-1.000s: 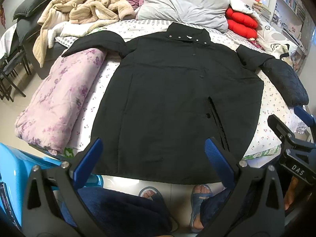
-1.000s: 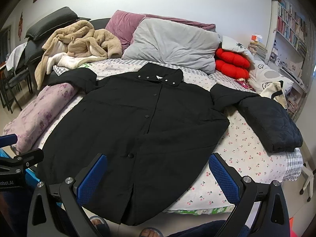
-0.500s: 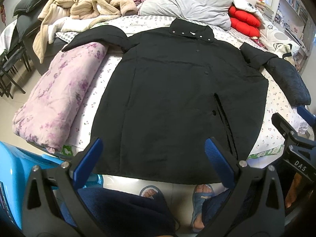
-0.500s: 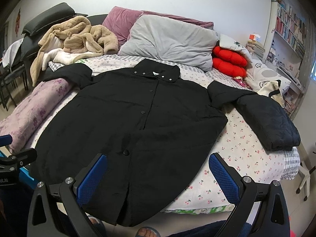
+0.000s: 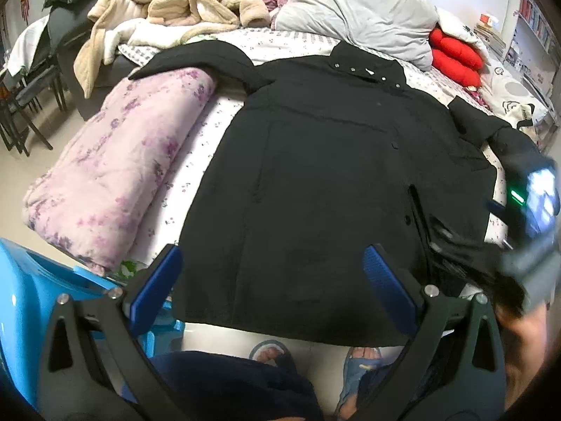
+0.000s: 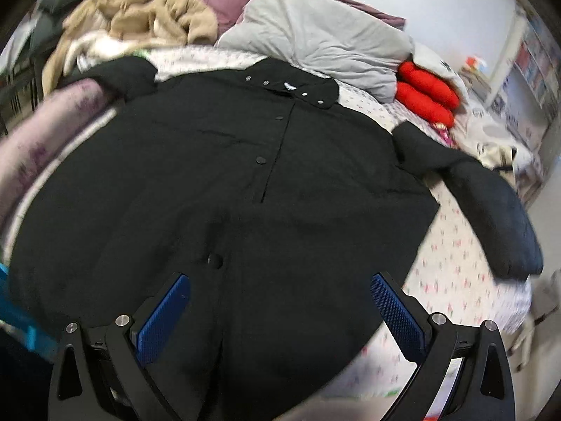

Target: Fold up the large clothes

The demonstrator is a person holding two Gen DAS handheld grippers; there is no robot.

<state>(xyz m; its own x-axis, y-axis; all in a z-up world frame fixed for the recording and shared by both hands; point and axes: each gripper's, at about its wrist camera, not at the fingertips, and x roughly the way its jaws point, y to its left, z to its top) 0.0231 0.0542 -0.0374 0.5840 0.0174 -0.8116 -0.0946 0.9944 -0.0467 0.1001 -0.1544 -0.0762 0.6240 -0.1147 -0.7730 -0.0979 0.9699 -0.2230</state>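
Note:
A large black coat (image 5: 315, 175) (image 6: 245, 193) lies spread flat, front up, on the bed, collar toward the pillows and both sleeves out to the sides. Its hem hangs over the near bed edge. My left gripper (image 5: 273, 277) hovers open above the hem, nothing between its blue pads. My right gripper (image 6: 280, 301) is open too, low over the lower front of the coat near a button; in the left wrist view it shows blurred at the right edge (image 5: 526, 245).
A rolled pink floral quilt (image 5: 115, 175) lies left of the coat. A folded black quilted garment (image 6: 501, 217) sits at the right. Grey pillow (image 5: 357, 10), red cushions (image 6: 424, 91) and beige robe (image 5: 175, 3) fill the bed's head. A blue plastic stool (image 5: 21, 298) stands lower left. The person's sandalled feet (image 5: 361, 361) are below.
The right gripper has swung forward and down toward the coat's lower front, blurring its view. The left gripper has edged closer to the hem. Both stay open.

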